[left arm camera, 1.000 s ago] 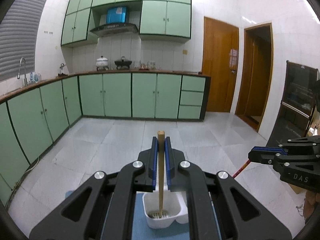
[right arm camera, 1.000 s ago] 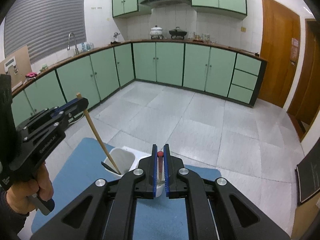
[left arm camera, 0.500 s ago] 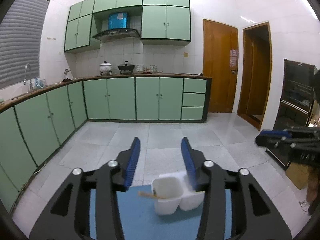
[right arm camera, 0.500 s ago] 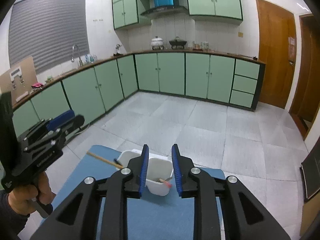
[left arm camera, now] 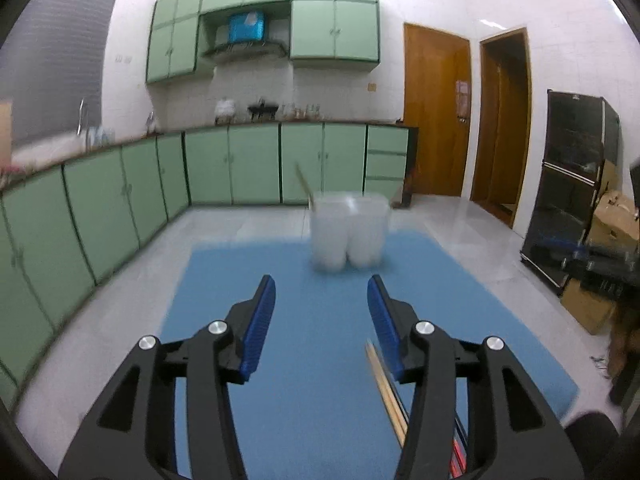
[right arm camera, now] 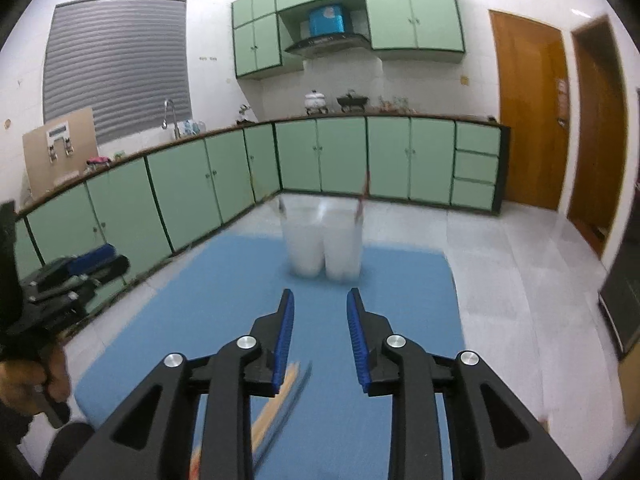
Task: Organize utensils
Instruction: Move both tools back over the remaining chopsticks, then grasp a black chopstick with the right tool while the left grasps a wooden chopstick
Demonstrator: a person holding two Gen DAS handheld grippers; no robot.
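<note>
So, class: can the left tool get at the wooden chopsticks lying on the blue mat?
Probably yes: the left tool is open, and the wooden chopsticks lie uncovered on the blue mat just by its right finger.

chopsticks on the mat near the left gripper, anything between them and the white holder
Nothing visible does. The chopsticks lie on the blue mat beside the open left gripper, partly hidden under its right finger. Only bare mat stretches from them to the white utensil holder at the far edge.

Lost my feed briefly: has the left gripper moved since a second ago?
Yes. The left gripper has pulled back toward the near end of the blue mat; the white holder, directly beneath it before, now stands far ahead.
</note>
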